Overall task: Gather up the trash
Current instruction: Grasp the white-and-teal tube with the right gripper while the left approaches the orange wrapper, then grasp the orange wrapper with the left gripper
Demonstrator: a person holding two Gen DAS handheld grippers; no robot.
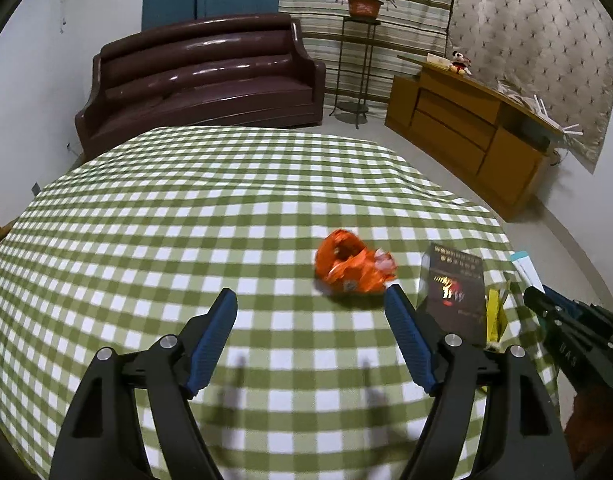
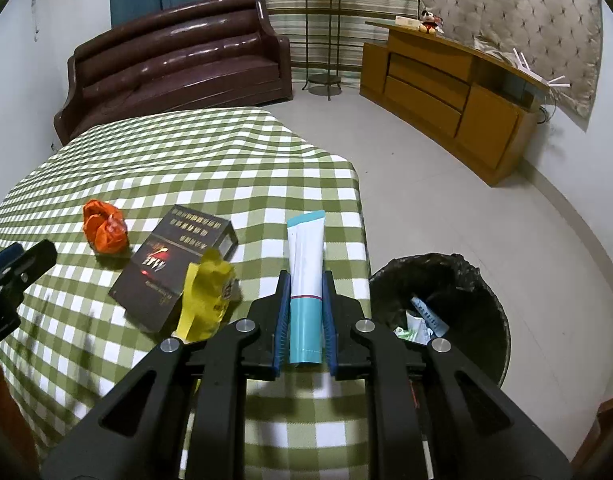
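A white-and-teal tube (image 2: 305,280) is held clenched between the jaws of the right gripper (image 2: 305,312), with the black-lined bin (image 2: 458,280) seen at about four o'clock of the tube, on the floor beside the checked surface (image 2: 186,152). The left gripper (image 1: 310,336) is kept released and empty, with the orange wrapper (image 1: 352,264) lying just ahead at one o'clock, next to the dark box (image 1: 454,292) and yellow wrapper (image 2: 206,296). Since the smooth tube is gripped near one end only, it could be tipped or slid out before the bin is reached, and the wrapper could be pushed away by the right-hand jaw rather than straddled
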